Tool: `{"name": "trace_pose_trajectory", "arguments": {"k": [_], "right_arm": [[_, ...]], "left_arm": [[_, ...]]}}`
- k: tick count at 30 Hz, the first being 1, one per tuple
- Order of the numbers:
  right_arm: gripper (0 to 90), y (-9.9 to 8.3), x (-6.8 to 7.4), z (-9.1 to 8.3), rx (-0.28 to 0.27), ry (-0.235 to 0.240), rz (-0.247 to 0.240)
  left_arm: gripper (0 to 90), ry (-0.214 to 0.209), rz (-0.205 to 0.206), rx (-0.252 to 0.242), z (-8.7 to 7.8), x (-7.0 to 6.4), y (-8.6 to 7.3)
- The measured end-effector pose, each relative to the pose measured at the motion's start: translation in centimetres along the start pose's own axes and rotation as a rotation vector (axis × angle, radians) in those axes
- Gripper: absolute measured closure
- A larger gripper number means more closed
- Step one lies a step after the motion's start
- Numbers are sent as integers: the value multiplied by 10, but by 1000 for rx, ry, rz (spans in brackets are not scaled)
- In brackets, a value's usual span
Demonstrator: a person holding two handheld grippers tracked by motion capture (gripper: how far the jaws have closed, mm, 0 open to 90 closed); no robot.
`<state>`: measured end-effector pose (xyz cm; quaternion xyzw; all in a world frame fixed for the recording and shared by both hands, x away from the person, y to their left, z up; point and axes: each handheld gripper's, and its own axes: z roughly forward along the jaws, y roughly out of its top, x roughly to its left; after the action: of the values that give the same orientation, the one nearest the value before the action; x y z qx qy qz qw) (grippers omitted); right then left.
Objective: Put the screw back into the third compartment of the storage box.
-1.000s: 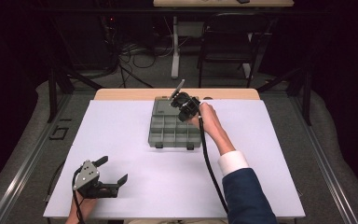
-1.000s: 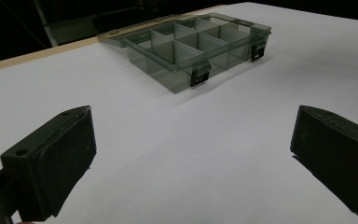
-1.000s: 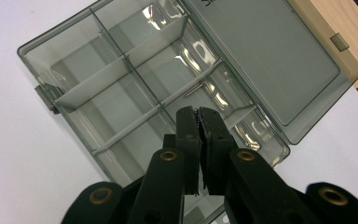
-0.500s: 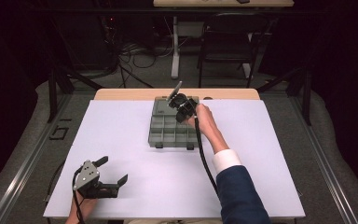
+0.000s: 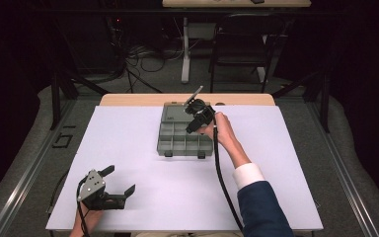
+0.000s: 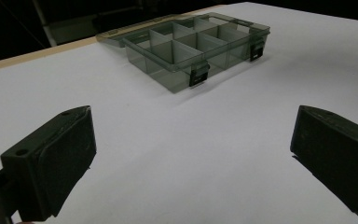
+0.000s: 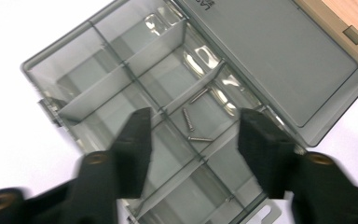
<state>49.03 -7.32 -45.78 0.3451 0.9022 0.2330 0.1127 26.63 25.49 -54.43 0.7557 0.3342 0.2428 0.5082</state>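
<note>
Right gripper (image 7: 191, 135): held over the open compartment box (image 5: 177, 138), fingers (image 7: 133, 135) released with a wide gap, nothing between them; in the high view it hovers at the box's far right part (image 5: 197, 116).
Screws (image 7: 191, 123): three small metal screws lying loose in one compartment, seen between the spread fingers in the right gripper view.
Compartment box: grey, translucent, on the white worktop (image 5: 276, 163) near its far edge; lid (image 7: 270, 60) folded back flat, two latches facing the person.
Left gripper (image 5: 106, 190): at the near left of the worktop, well apart from the box, fingers (image 6: 51, 158) released and holding nothing.
Box from the left gripper view (image 6: 191, 46): ahead, beyond bare white surface.
</note>
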Motion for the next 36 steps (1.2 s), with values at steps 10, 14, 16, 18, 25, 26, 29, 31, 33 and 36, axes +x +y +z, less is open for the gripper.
{"name": "trace_pose_trajectory", "arguments": {"k": [10, 14, 16, 18, 25, 26, 29, 31, 33, 36], "right_arm": [[147, -27, 18, -24, -72, 19, -21], [91, -43, 26, -35, -117, 19, -40], [60, -54, 30, -41, -140, 9, -38], [34, -63, 33, -45, -169, 16, -36], [0, -106, 53, -63, -287, 17, -57], [0, -113, 56, -64, -300, 13, -59], [0, -135, 63, -68, -348, 10, -51], [0, -148, 67, -70, -381, -2, -47], [0, -162, 70, -72, -424, -25, -43], [0, -182, 73, -74, -459, -34, -22]], "left_arm": [[0, 1, 0, 4, 0, 0, 0], [1, 1, 1, 2, 0, 0, 0], [0, 3, 3, 3, 0, 0, 0], [0, 2, 5, 7, 1, -1, 0], [0, 7, 5, 4, 0, 0, 0], [0, 7, 5, 4, 0, 0, 0], [0, 4, 6, 7, 0, -1, 0], [0, 5, 7, 5, 1, -1, 0], [0, 4, 8, 9, 0, -1, 0], [0, 5, 5, 9, 0, -1, 0]]}}
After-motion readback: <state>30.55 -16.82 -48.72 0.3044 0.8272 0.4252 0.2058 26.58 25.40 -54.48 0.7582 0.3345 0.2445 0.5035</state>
